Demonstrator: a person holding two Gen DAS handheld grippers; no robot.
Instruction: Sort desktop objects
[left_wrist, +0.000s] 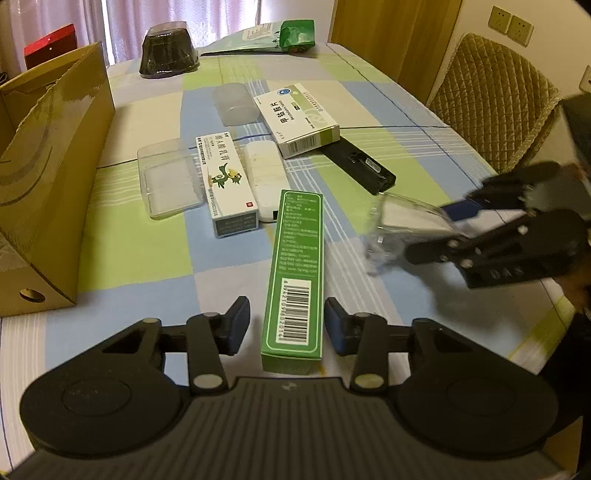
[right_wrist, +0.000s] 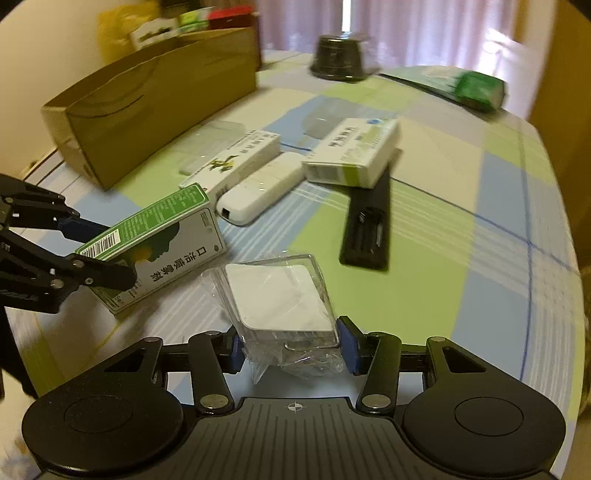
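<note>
A long green box (left_wrist: 295, 273) with a barcode lies on the checked tablecloth. My left gripper (left_wrist: 287, 325) is open and straddles the box's near end, with a small gap at the left pad. From the right wrist view the same green box (right_wrist: 162, 240) sits between the left gripper's (right_wrist: 99, 251) fingers. My right gripper (right_wrist: 291, 350) is shut on a clear plastic case (right_wrist: 284, 299) with a white insert and crinkled wrap. In the left wrist view that case (left_wrist: 402, 221) hangs slightly above the table in the right gripper (left_wrist: 439, 232).
An open cardboard box (left_wrist: 55, 166) stands along the left. Mid-table lie a white dragon-print box (left_wrist: 229, 181), a white device (left_wrist: 266, 177), a white-green medicine box (left_wrist: 299, 118), a black battery holder (left_wrist: 362, 166) and clear lids (left_wrist: 166, 181). A chair (left_wrist: 491, 99) stands right.
</note>
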